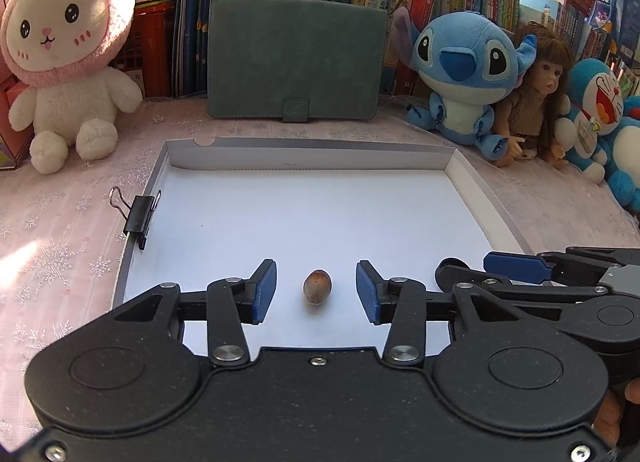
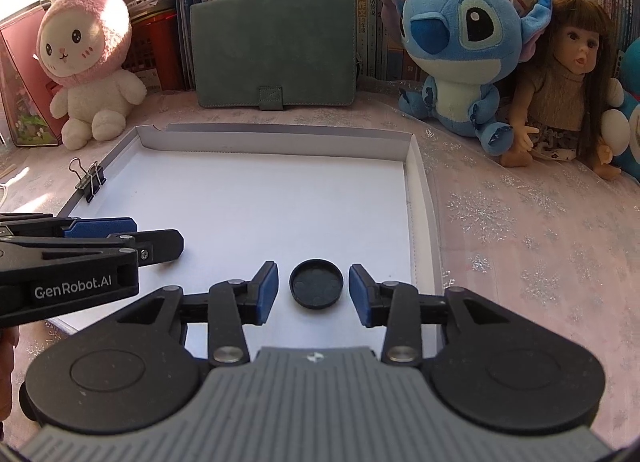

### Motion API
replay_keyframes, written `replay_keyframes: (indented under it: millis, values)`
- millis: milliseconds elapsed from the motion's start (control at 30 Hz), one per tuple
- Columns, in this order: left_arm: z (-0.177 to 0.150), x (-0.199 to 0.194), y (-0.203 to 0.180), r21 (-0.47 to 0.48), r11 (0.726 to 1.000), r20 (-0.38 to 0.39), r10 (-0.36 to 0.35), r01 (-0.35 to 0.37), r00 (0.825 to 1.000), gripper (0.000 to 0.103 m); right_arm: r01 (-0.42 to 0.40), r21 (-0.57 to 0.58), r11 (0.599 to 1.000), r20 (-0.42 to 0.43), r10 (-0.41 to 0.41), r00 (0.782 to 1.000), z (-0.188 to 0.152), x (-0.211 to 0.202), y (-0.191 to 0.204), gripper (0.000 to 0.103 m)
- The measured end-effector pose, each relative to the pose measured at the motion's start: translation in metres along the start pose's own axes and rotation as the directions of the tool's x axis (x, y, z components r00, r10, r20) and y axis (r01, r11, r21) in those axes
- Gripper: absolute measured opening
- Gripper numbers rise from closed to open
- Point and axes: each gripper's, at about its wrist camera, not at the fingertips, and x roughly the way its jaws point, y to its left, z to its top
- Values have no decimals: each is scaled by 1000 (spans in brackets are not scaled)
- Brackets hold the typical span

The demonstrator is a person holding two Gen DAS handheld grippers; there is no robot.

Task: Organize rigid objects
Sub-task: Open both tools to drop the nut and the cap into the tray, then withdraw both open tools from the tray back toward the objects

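Two small things were sat inside the shallow white tray (image 1: 464, 178), both close to its near edge: a brown nut (image 1: 317, 287) toward the middle and a black round cap (image 2: 316, 283) nearer the near right corner. The nut could have been a hazelnut or an acorn, hard to call at that size.

The left gripper (image 1: 316, 291) was held with its jaws apart, blue pads either side of the nut and clear daylight on both sides, so nothing was being squeezed. Same story for the right gripper (image 2: 313, 288): parted jaws, the cap lying flat between the pads, untouched as far as could be made out.

Both grippers were angled down at the tray floor, side by side, which reads like a drop-off pose, each item lined up dead centre between the pads because that's where it would be let go. That's a guess though; a pick-up would be framed the same way.

A black binder clip (image 1: 138, 214) was clamped onto the tray's left wall, probably also counted as sorted. Plush toys, a doll and a green case (image 1: 296, 58) were lined along the far edge of the table (image 1: 60, 246), kept out of the way.
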Motion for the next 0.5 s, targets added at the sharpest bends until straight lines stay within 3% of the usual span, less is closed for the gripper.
replay_keyframes:
  millis: [500]
  values:
    - [-39,-84,-8,108,994,151,-48,32,987,80,-21,-89,996,160,35,987,-29,-63,2,80]
